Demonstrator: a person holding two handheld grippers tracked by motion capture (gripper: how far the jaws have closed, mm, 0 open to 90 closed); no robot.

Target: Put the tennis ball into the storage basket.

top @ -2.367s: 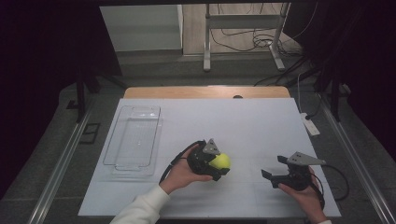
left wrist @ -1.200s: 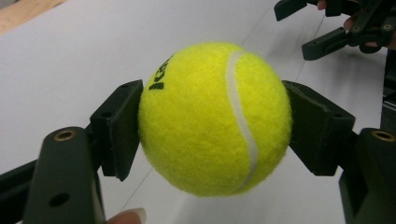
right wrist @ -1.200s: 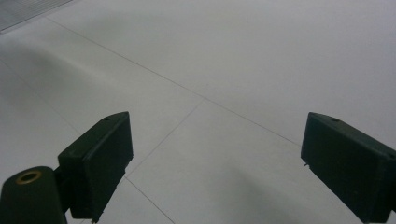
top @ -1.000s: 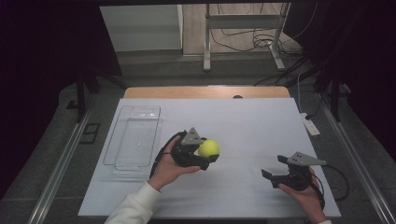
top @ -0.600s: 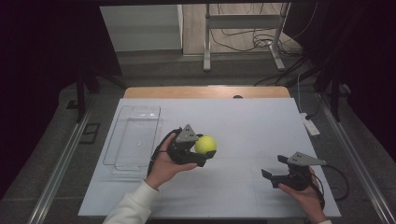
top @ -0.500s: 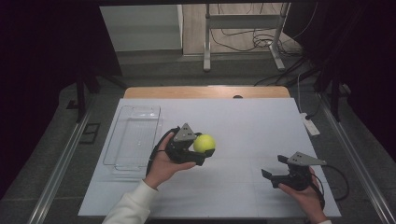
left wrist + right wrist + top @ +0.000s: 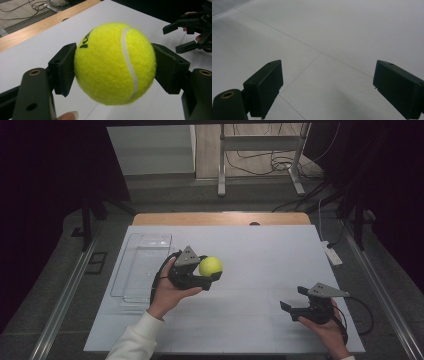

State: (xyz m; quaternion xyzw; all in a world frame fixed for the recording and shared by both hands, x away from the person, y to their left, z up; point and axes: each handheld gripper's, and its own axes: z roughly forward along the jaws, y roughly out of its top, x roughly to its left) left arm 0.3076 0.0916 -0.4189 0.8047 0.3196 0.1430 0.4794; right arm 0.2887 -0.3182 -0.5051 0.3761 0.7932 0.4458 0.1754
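Observation:
A yellow tennis ball (image 7: 211, 266) is clamped between the black pads of my left gripper (image 7: 210, 271), held above the white table left of centre. In the left gripper view the tennis ball (image 7: 115, 63) bulges between both pads (image 7: 62, 68), with a fingertip showing at the bottom edge. My right gripper (image 7: 294, 299) rests low near the table's front right, jaws wide apart with nothing between them. Its own view looks along the two pads (image 7: 264, 86) at bare white tabletop (image 7: 324, 37). From the left gripper view the right gripper (image 7: 183, 36) shows at the far upper right.
A clear plastic tray (image 7: 142, 265) lies on the table's left side, just left of my left hand. A wooden strip (image 7: 220, 218) runs along the table's far edge. A white power strip (image 7: 331, 253) sits off the right edge. Metal stand legs and cables are on the floor behind.
My left hand has carried the tennis ball leftward and a little up and away, toward the clear tray. The right gripper has stayed where it was.

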